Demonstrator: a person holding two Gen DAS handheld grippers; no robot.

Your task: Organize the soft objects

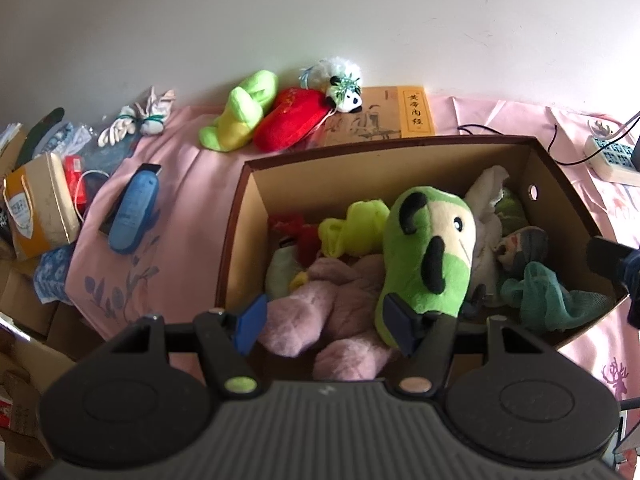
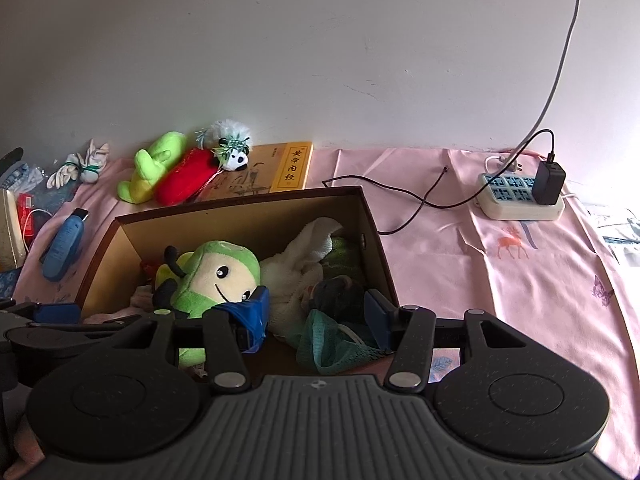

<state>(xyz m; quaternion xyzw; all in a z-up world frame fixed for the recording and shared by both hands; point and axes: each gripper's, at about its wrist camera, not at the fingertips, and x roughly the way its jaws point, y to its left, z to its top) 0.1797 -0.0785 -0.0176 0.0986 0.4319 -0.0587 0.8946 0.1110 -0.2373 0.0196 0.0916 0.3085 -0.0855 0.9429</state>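
An open cardboard box (image 1: 384, 143) (image 2: 240, 196) on the pink cloth holds several soft toys. A green plush with a cream face (image 1: 428, 252) (image 2: 216, 276) stands in it beside a pink plush (image 1: 340, 300), a lime plush (image 1: 360, 224), a white plush (image 2: 296, 268) and a teal mesh cloth (image 1: 548, 300) (image 2: 332, 348). My left gripper (image 1: 326, 322) hangs open over the pink plush, its right finger against the green plush's base. My right gripper (image 2: 318, 314) is open above the white plush and the mesh cloth. Outside, by the wall, lie a lime-yellow plush (image 1: 240, 116), a red plush (image 1: 292, 120) and a small panda (image 1: 348, 96).
A yellow book (image 1: 384, 116) lies under the panda. A blue case (image 1: 136, 208), tied white gloves (image 1: 136, 120) and a paper bag (image 1: 40, 204) are on the left. A power strip with a charger (image 2: 520, 196) and its black cable (image 2: 420, 196) lie right of the box.
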